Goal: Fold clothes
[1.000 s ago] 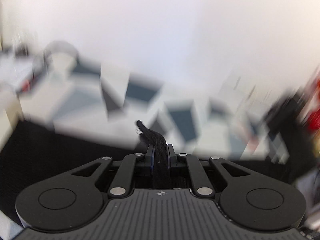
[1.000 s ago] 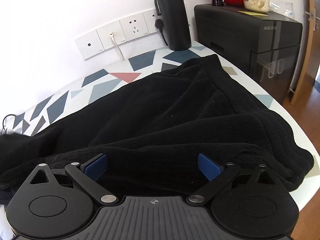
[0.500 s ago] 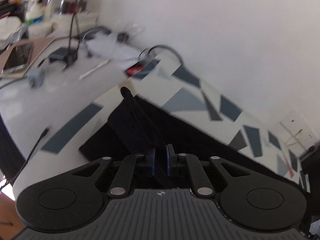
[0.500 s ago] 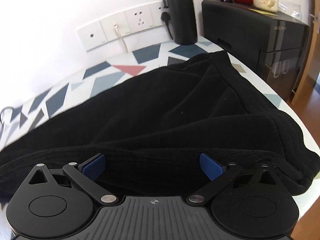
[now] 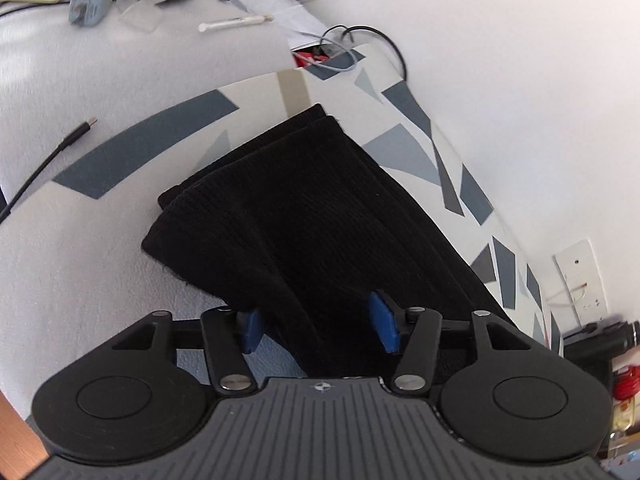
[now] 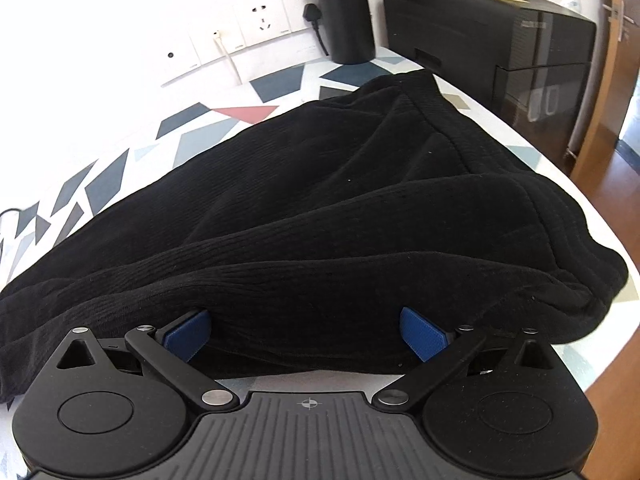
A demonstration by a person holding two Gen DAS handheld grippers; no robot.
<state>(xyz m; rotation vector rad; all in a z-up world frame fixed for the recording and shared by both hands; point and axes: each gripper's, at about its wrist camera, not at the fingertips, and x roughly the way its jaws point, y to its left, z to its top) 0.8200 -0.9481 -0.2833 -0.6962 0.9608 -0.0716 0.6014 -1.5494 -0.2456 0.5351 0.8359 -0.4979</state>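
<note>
Left gripper (image 5: 318, 326): blue pads spread wide, holding nothing; a fold of the black garment (image 5: 304, 216) lies between them, not pinched

Right gripper (image 6: 306, 334): jaws likewise wide apart, empty, set just at the garment's near edge

Black garment (image 6: 320, 216): ribbed knit, lying on the patterned table (image 5: 100, 280). Left wrist view: a narrow end doubled over in stacked layers, edges roughly aligned. Right wrist view: broad body bunched, with a thick rolled ridge nearest and a ribbed hem band (image 6: 448, 128) running away toward the far side

Progress, judged: one lengthwise fold appears made; wrinkles remain to smooth, and further cross folds are still needed for a compact bundle

Beyond: wall sockets (image 6: 260, 20), dark flask (image 6: 344, 8), black cabinet (image 6: 500, 28); cable (image 5: 44, 164) and desk clutter far left
</note>
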